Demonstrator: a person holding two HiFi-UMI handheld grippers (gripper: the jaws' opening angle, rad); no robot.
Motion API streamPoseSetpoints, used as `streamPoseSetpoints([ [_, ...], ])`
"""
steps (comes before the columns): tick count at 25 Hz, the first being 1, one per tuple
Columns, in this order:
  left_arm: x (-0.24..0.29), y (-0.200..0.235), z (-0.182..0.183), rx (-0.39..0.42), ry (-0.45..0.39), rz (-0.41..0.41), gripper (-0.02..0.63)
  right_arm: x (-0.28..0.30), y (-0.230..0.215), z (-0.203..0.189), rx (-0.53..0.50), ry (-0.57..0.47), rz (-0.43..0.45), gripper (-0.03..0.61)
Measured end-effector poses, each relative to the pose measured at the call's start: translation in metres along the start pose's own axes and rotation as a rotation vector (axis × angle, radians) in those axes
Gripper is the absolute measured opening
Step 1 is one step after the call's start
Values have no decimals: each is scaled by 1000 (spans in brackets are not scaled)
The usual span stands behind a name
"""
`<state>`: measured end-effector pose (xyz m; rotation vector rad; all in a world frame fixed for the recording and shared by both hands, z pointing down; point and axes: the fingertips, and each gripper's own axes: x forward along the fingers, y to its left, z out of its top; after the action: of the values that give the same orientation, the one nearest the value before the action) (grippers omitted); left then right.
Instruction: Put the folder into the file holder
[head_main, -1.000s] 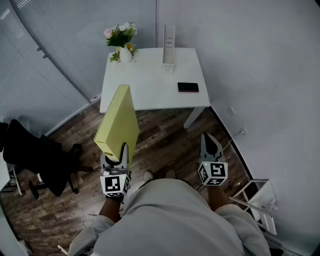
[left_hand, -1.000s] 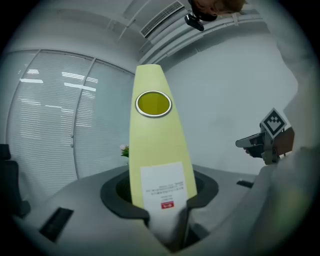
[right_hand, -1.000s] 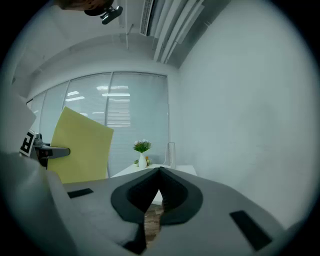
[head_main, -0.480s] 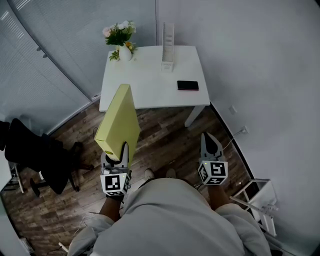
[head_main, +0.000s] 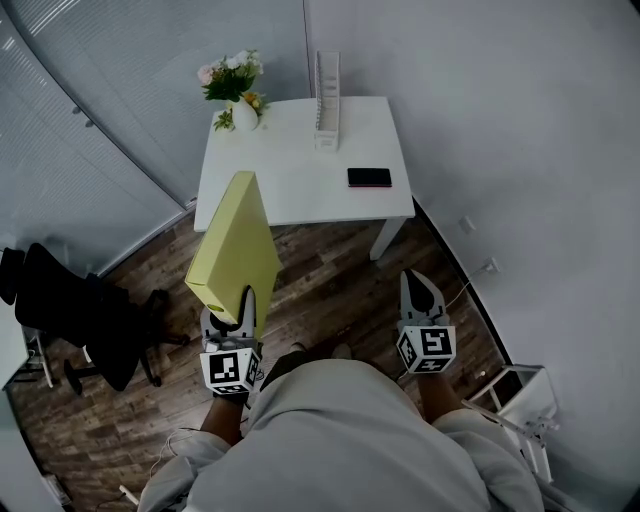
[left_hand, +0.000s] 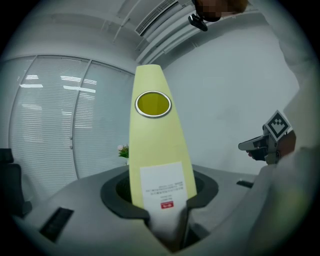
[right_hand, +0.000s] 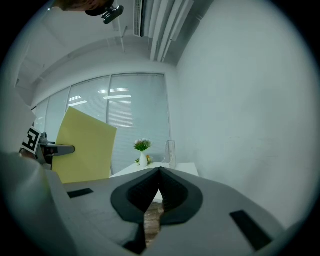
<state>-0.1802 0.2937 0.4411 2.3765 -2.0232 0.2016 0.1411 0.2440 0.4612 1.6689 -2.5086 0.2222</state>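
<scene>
A pale yellow folder stands upright in my left gripper, which is shut on its lower spine end. In the left gripper view the folder rises between the jaws, showing a round finger hole and a white label. A clear file holder stands at the back of the white table, well ahead of both grippers. My right gripper hangs low to the right with its jaws together and nothing in them. The right gripper view shows the folder at the left and the file holder far off.
On the table stand a vase of flowers at the back left and a black phone at the right. A black office chair sits at the left on the wood floor. A white rack is at the lower right by the wall.
The table and its things have shifted slightly in the head view as the person moves. The folder stays gripped in the left gripper. Both grippers keep their poses.
</scene>
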Motion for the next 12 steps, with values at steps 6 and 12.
streamPoseSetpoints([
  [6, 17, -6, -5, -12, 19, 10, 178, 16, -14, -15, 11, 45, 11, 12],
  [12, 71, 5, -4, -19, -9, -12, 178, 53, -29, -15, -7, 55, -16, 13],
])
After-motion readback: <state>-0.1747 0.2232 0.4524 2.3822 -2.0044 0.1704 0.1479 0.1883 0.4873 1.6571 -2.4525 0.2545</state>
